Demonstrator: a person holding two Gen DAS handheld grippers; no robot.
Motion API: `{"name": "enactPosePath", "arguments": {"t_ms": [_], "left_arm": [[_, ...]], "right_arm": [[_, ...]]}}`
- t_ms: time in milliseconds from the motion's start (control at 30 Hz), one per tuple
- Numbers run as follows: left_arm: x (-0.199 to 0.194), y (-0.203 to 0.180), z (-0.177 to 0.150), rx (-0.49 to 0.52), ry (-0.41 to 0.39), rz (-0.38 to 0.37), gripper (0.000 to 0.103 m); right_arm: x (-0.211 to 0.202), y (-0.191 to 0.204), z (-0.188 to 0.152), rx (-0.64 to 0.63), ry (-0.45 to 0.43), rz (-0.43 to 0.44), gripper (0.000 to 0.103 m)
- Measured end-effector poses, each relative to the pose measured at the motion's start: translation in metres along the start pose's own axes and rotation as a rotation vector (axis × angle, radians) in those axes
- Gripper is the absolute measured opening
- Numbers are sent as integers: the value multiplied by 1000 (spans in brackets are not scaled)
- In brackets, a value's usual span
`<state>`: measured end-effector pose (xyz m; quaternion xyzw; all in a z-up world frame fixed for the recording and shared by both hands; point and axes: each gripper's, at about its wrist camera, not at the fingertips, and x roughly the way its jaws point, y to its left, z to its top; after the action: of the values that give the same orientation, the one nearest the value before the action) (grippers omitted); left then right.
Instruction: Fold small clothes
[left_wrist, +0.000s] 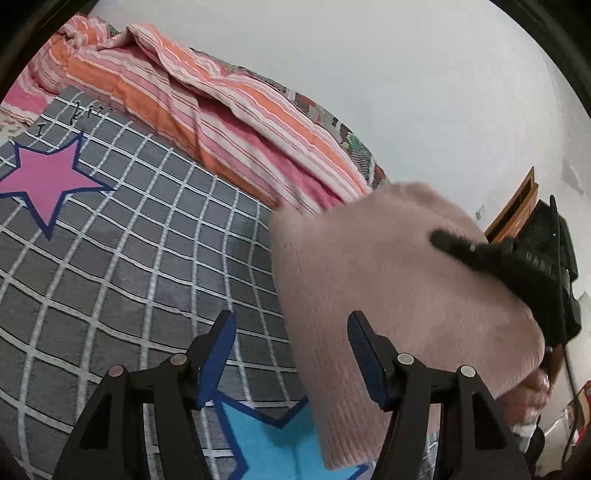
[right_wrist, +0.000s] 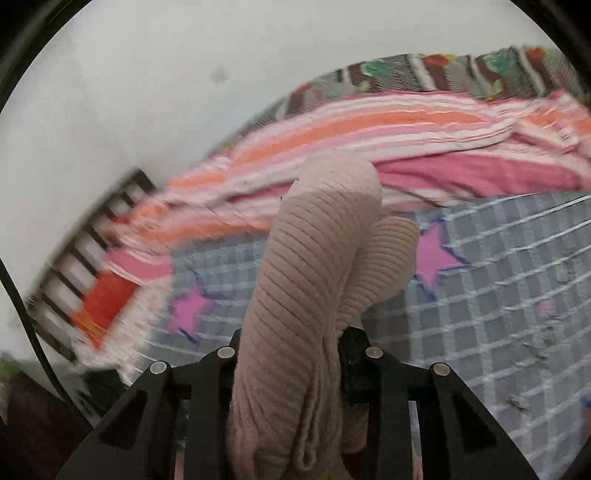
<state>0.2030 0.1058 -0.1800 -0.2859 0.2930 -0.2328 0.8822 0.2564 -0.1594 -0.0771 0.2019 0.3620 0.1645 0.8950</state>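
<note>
Pink knit garment (left_wrist: 388, 295) hangs clamped in raised right tool (left_wrist: 458, 242).

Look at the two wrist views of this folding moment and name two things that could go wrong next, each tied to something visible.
1. Only the right gripper pinches the pink knit garment, bunched and dangling; it may slip out or unfold.
2. The left gripper is open and empty with the garment partly behind one finger; closing now could catch a random fold rather than an edge.

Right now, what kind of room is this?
Probably a bedroom. A striped blanket lies bunched by a white wall, beside a checked grey sheet with stars, like a bed.
</note>
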Motion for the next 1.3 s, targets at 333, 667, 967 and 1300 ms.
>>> {"name": "enactPosePath", "arguments": {"t_ms": [333, 667, 967, 1300], "left_arm": [[28, -14, -10, 93, 99, 106, 60], [55, -36, -29, 224, 125, 225, 63], [52, -46, -47, 300, 143, 288, 66], [51, -54, -53, 338, 131, 332, 68]], "right_arm": [[64, -126, -50, 124, 218, -85, 42], [21, -92, -80, -253, 3, -280, 45], [15, -110, -92, -192, 3, -267, 44], [6, -107, -98, -197, -9, -302, 45]]}}
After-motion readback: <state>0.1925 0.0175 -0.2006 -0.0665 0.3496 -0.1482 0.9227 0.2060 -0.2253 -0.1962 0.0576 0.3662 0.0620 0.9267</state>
